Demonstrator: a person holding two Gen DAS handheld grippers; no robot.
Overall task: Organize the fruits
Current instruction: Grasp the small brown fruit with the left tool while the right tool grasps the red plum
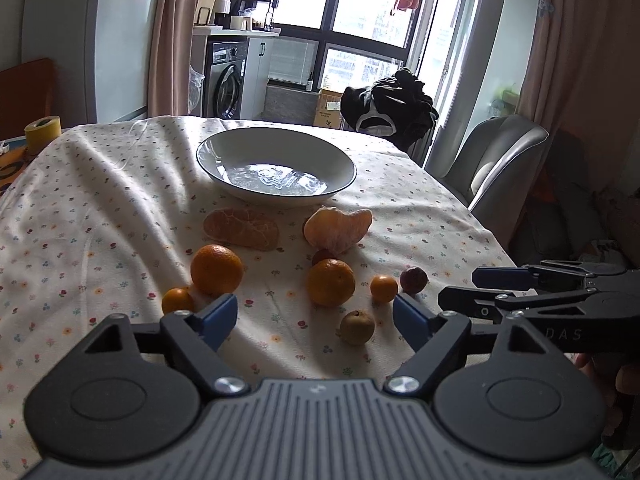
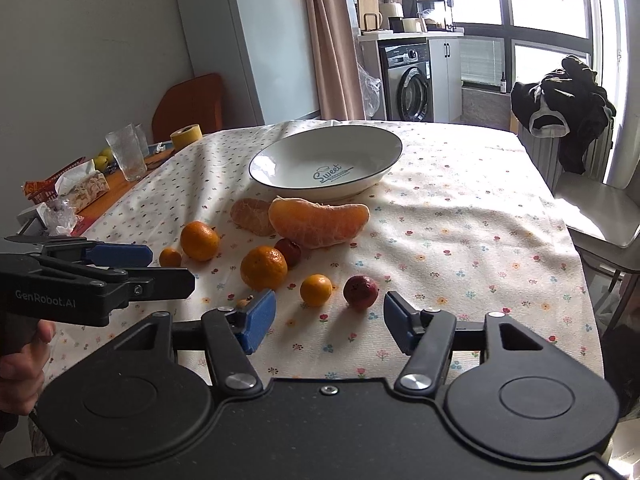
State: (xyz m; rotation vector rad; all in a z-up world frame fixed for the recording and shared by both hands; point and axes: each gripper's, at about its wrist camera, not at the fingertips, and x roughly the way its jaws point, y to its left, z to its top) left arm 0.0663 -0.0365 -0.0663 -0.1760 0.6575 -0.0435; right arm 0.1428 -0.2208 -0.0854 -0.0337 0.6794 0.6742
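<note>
Fruit lies loose on the flowered tabletop (image 2: 460,200), none of it in the white bowl (image 2: 280,152) at twelve o'clock. From the right wrist view, two peeled citrus pieces sit just before the bowl: a large peeled segment (image 2: 318,222) and a smaller peeled half (image 2: 252,216) at its nine o'clock. Nearer are two mandarins (image 2: 199,241) (image 2: 263,267), two small kumquat-sized oranges (image 2: 316,290) (image 2: 170,257), a dark red fruit (image 2: 360,292) and another (image 2: 289,251) touching the nearer mandarin.

The right gripper (image 2: 330,322) hovers with fingers spread wide and holding nothing, the red fruit and a small orange just ahead of them. The left gripper (image 1: 314,322) is likewise wide and empty, with a brownish little fruit (image 1: 357,327) between its fingers.

Risks, as I judge them: round fruit on wrinkled cloth may roll if a finger nudges it before closing, and the cluster is tight enough that reaching for one could knock its neighbour. The peeled pieces look soft; a hard squeeze could burst them. The two grippers sit close together and might collide if both reach at once.
</note>
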